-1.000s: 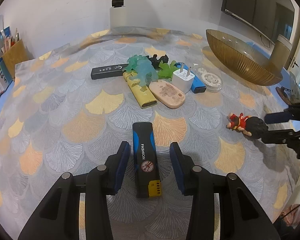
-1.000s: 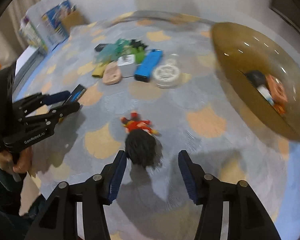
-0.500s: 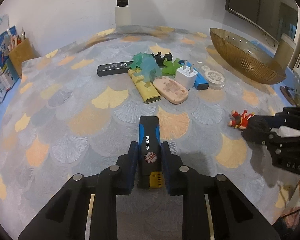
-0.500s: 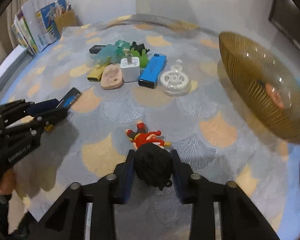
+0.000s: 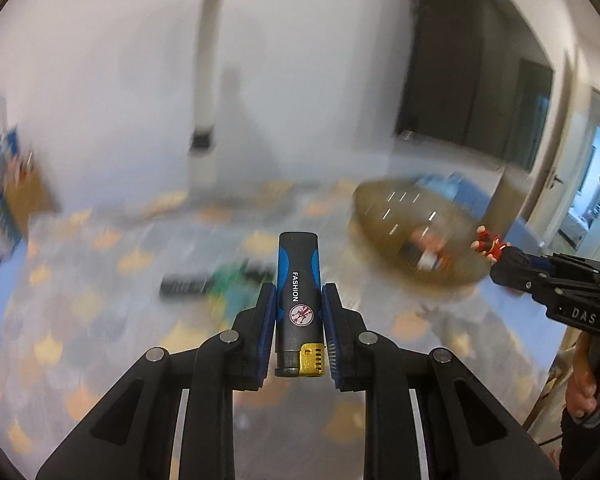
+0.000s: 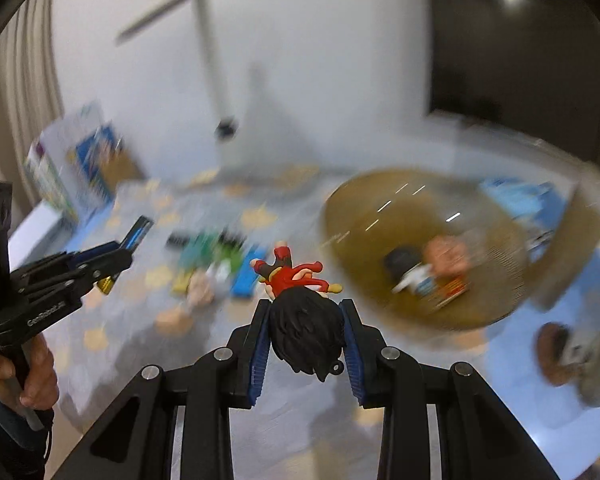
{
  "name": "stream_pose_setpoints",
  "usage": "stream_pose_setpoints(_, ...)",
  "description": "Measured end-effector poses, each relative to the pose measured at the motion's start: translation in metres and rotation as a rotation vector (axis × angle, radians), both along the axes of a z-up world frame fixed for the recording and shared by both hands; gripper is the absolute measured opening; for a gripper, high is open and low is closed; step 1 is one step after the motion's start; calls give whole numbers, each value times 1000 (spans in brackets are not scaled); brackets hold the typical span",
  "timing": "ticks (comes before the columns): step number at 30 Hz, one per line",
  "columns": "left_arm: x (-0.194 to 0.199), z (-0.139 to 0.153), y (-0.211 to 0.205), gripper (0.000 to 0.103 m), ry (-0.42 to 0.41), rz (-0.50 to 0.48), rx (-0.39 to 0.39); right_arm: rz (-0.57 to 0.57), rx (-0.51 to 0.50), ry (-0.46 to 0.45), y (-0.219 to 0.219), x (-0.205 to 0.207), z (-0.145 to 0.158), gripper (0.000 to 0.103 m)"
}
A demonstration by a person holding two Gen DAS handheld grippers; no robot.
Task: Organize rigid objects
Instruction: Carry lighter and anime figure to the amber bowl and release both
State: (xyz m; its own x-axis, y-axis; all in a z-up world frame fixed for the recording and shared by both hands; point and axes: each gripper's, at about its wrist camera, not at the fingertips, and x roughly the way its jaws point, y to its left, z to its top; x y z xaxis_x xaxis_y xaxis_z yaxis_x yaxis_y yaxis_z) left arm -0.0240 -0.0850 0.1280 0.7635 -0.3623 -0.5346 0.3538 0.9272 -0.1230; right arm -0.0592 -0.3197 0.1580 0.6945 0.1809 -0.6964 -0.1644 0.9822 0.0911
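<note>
so left gripper point(image 5: 299, 320) is pinching the lighter point(image 5: 299, 292) between its blue pads point(image 5: 267, 320), both sides pressed on the body. lighter sits dead centre in the jaws, long axis along the fingers, black base end pointing to 12 o'clock, gold metal top at 6 o'clock toward the camera, "fashion" print facing up. lifted clear of the table point(image 5: 100, 320).

right gripper point(image 6: 306, 332) is clamped on the figurine point(image 6: 306, 312), pads on either side of the black-haired head. red body and legs stick out toward 12 o'clock past the fingertips, head at 6 o'clock with its small loop facing the camera. also off the table.

bowl point(image 6: 400, 216) is at 1-2 o'clock of the right gripper and at 2 o'clock of the left, a few blurred items inside. pile of other objects point(image 6: 216, 264) is at 11 o'clock of the right gripper, too blurred to sort.

versus a second ago: both sets of jaws were spread around their items lying on the cloth; since then both closed onto them, and both items are now up in the air. background smeared in both views, wall and lamp point(image 5: 210, 60) fill more of the frame.
</note>
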Motion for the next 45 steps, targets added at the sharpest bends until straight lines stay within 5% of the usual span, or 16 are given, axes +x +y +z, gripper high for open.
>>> stream_pose_setpoints(7, 36, 43, -77, 20, -66, -134, 5, -220, 24, -56, -82, 22, 42, 33)
stream_pose_setpoints(19, 99, -40, -191, 20, 229, -282, 79, -335, 84, 257, -134, 73, -42, 32)
stream_pose_setpoints(21, 99, -38, -192, 46, 246, -282, 68, -352, 97, 254, -140, 76, -42, 35)
stream_pose_setpoints(30, 79, -8, -103, 52, 171, -130, -31, -364, 115, 154, -136, 48, -11, 57)
stream_pose_setpoints(35, 53, -3, -23, 52, 129, 40, -34, -203, 138, 97, -80, 36, 6, 62)
stream_pose_setpoints(39, 35, -35, 50, 60, 185, 196, -58, -50, 129, 90, -17, 33, -4, 65)
stream_pose_setpoints(45, 30, -111, 100, 60, 298, 368, 37, 59, 97, 158, 54, 38, -88, 65)
